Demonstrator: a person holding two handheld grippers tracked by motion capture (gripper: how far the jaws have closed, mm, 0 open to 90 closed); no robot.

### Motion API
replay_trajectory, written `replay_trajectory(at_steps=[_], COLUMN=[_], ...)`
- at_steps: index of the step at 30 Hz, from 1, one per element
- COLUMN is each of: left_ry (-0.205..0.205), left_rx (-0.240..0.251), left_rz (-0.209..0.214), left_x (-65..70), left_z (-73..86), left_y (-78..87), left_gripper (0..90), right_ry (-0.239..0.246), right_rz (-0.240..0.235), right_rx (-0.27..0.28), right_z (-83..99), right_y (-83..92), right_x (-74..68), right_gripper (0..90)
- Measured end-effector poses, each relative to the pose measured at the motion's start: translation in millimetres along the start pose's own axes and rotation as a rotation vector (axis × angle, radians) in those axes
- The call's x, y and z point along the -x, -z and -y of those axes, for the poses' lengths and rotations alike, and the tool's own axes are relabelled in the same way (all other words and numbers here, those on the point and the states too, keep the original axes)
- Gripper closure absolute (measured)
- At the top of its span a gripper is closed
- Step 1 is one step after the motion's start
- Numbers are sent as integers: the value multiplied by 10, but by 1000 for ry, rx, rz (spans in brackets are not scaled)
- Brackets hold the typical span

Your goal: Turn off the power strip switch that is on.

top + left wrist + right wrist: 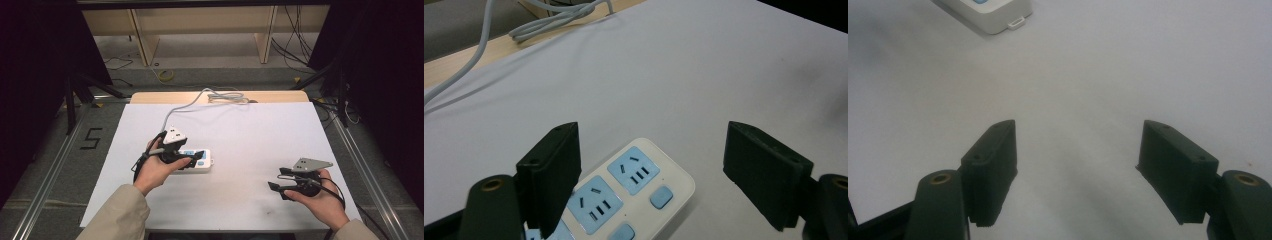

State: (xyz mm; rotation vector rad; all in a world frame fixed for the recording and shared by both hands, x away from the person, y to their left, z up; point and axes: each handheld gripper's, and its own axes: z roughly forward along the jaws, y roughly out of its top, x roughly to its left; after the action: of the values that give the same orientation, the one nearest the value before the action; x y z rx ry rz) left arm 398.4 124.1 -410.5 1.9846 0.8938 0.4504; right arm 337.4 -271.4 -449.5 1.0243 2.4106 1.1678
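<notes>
White sheet [250, 135] open across centre and right of frame, power strip [197, 161] left of centre, coiled cable [225, 96] at top edge.

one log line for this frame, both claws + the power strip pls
left claw: open, over power strip, no grip | right claw: open, empty, over bare white table | power strip: flat on table, cable trails to far edge

Each hand carries a black two-jaw gripper. The left gripper [192, 161] bears a pale three-cornered top plate with small dark holes; a light grey cable trails from it. The right gripper [274, 186] bears a grey three-cornered plate and thin black cable loops. Jaws are matt black rectangular blocks, each with two small recessed screw holes, mounted on dark arms with brass-coloured pivot bushings. Both forearms wear beige sleeves.
</notes>
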Motion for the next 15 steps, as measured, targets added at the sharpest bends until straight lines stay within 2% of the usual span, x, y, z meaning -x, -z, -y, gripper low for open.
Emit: replay_trajectory(at_steps=[8, 15], left_ry=[-25, -46], left_rx=[29, 27], left_rz=[3, 6], left_x=[41, 57], left_z=[124, 242], left_y=[101, 169], left_gripper=[220, 210], right_ry=[2, 3], right_rz=[-1, -1], right_rx=[0, 2], right_z=[-1, -1], right_y=[-4, -3], right_x=[0, 0], right_gripper=[320, 320])
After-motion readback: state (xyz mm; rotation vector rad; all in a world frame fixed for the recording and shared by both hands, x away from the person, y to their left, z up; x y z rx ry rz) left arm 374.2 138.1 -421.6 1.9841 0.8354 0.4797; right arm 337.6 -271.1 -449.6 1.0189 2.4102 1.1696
